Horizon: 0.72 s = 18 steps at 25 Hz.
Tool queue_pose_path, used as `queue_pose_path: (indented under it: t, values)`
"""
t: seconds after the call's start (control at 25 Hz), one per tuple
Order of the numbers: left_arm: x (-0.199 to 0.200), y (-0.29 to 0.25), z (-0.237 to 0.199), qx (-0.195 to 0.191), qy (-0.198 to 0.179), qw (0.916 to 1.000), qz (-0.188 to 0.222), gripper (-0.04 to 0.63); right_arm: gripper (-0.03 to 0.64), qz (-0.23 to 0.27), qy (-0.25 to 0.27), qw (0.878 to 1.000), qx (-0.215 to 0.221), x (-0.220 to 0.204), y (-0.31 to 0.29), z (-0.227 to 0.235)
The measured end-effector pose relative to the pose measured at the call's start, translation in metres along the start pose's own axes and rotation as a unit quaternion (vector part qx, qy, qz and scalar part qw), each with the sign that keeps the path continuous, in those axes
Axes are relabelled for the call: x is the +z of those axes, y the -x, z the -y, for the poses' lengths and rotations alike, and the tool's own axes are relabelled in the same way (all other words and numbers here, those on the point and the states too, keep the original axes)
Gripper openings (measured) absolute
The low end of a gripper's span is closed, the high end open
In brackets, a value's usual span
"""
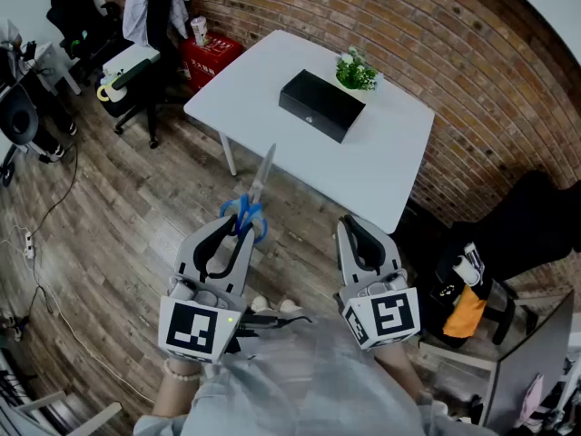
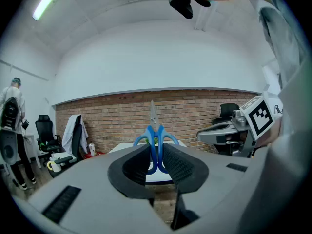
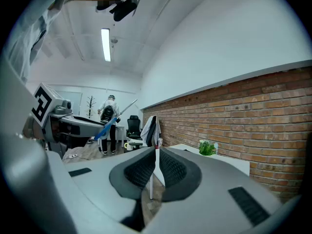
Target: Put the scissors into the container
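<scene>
Blue-handled scissors (image 1: 247,209) are sitting clamped in the left gripper (image 1: 238,232) while the right gripper (image 1: 356,227) is hanging closed and empty, so the grab's looking done, but the container (image 1: 321,105) is sitting well apart on the table (image 1: 386,166), drop not done yet.

Blue-handled scissors (image 1: 257,189), blades shut, pointing forward, clamped by the handles in left gripper (image 1: 238,225). Black rectangular container (image 1: 321,104) flat on white table (image 1: 272,71), well apart.
</scene>
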State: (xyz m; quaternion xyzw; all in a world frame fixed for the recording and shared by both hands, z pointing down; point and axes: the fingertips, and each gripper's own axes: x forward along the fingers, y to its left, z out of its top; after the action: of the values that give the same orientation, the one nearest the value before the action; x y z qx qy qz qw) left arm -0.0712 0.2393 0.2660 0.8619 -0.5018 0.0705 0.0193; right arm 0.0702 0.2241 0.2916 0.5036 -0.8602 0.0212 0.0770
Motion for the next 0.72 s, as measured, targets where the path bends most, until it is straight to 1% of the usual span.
queue_pose_path:
  t: [0.52, 0.72]
  values:
    - [-0.004, 0.002, -0.007, 0.0, -0.001, 1.0, -0.001, 0.094, 0.055, -0.001, 0.003, 1.0, 0.003, -0.001, -0.006, -0.007]
    - [-0.004, 0.005, -0.011, -0.004, 0.002, 1.0, 0.0, 0.094, 0.055, -0.001, -0.004, 1.0, -0.002, 0.0, -0.008, -0.012]
